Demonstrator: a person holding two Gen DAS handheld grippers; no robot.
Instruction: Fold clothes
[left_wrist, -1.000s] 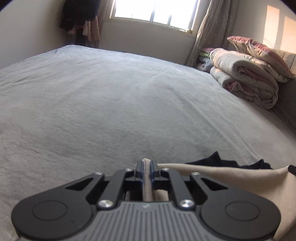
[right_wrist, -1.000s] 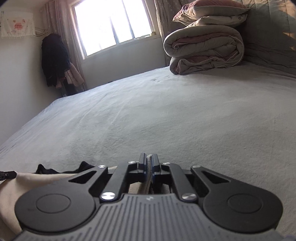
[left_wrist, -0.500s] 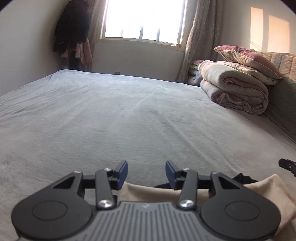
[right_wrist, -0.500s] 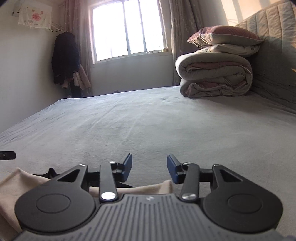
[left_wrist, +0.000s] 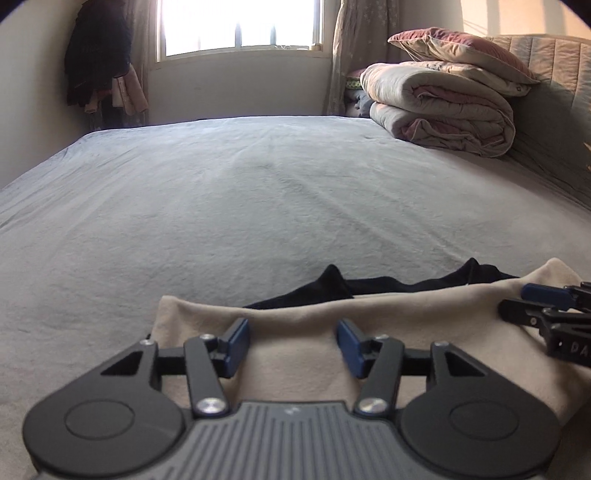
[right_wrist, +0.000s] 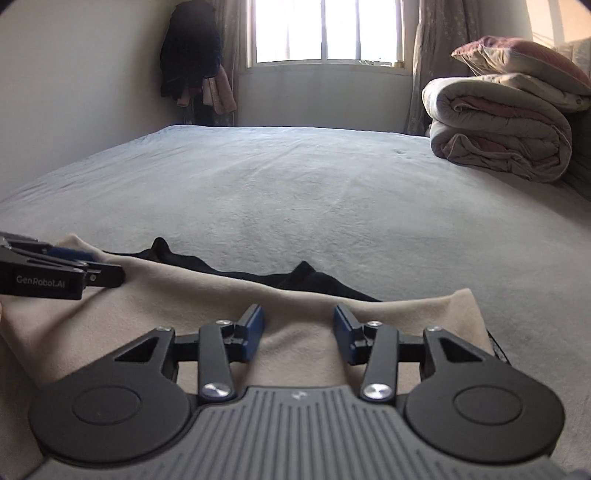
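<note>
Grey bedding (left_wrist: 258, 206) is filling both views, and the two grippers are hovering low over its near edge. Left gripper (left_wrist: 291, 339) is standing with its blue pads spread wide and nothing between them, just above a beige garment (left_wrist: 303, 362) that is lying flat on the bed. Right gripper (right_wrist: 298, 334) is gaping just as wide over the right part of the same cloth, empty too. Just beyond the beige fold, a black garment (right_wrist: 310, 278) is peeking out. Far right, a rolled quilt (left_wrist: 443, 110) is sitting under a pillow (left_wrist: 461, 46); dark clothes (right_wrist: 188, 51) are hanging beside the window (right_wrist: 325, 29)
</note>
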